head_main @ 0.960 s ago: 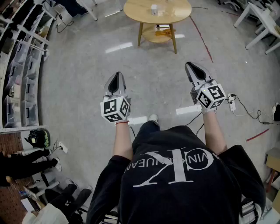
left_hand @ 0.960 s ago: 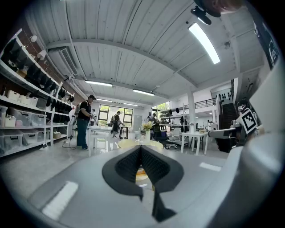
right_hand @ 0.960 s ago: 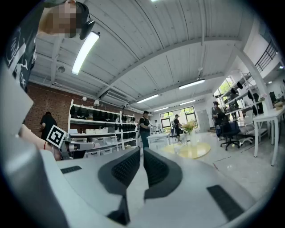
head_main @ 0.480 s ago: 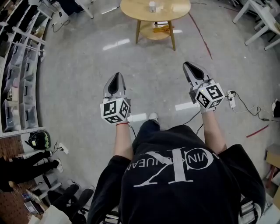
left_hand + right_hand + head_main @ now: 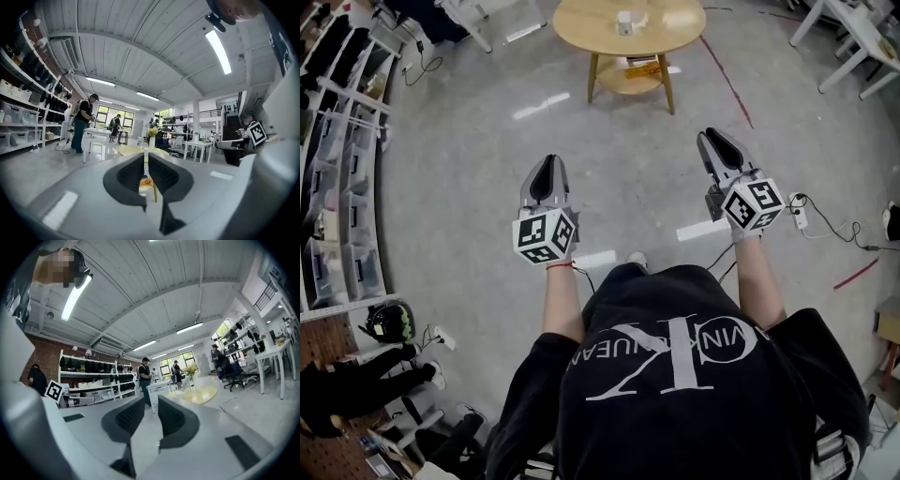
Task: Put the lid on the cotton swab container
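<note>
Facing round table [image 5: 670,30] across grey floor [image 5: 469,169]; left tool [image 5: 547,169] closed, right tool [image 5: 713,142] opening, empty.

Bright, even indoor light under a strong fisheye bend.
Ceiling light strips [image 5: 218,45] and far windows [image 5: 103,114] light the room; white glare streaks the floor [image 5: 469,206]; both gripper views go black at their corners.

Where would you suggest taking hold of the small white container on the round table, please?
Probably its side walls, from above: the container stands upright near the middle of the round table, so a tool could straddle it. It is too small in view to make out a rim or lid.
</note>
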Action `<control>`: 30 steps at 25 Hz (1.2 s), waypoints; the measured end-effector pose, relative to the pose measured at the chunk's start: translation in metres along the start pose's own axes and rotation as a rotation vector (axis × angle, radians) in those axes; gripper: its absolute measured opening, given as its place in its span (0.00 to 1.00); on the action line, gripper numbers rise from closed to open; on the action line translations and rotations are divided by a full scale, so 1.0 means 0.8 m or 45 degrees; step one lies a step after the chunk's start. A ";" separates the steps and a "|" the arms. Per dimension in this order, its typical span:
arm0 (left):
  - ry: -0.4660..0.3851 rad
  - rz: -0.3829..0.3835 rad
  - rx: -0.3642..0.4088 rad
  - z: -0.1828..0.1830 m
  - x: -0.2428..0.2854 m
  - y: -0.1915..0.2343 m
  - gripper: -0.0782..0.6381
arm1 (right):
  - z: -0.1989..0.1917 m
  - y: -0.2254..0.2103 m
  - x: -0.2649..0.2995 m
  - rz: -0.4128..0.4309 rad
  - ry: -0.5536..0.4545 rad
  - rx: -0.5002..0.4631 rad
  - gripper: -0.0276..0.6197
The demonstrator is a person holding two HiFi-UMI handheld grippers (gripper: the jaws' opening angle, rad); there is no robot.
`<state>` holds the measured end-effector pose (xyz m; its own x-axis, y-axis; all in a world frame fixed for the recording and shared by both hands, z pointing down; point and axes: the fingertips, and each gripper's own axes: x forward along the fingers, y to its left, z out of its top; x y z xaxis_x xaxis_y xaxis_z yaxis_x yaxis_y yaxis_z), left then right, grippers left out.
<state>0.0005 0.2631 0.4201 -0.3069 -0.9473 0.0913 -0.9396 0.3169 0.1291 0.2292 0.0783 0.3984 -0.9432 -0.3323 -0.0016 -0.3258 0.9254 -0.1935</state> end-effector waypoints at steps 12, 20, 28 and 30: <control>-0.001 0.086 -0.051 -0.003 0.011 0.065 0.27 | 0.006 0.002 0.043 -0.020 -0.014 0.052 0.24; 0.067 0.090 -0.101 -0.025 0.063 0.094 0.27 | -0.013 -0.028 0.102 -0.033 0.019 0.112 0.24; 0.080 0.042 -0.085 -0.007 0.164 0.109 0.27 | 0.002 -0.086 0.180 -0.047 0.010 0.135 0.24; 0.091 0.018 -0.074 -0.005 0.195 0.100 0.27 | 0.004 -0.110 0.193 -0.052 0.016 0.144 0.24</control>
<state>-0.1223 0.1408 0.4483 -0.3067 -0.9377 0.1631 -0.9243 0.3344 0.1839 0.1123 -0.0552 0.4117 -0.9302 -0.3664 0.0203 -0.3550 0.8845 -0.3026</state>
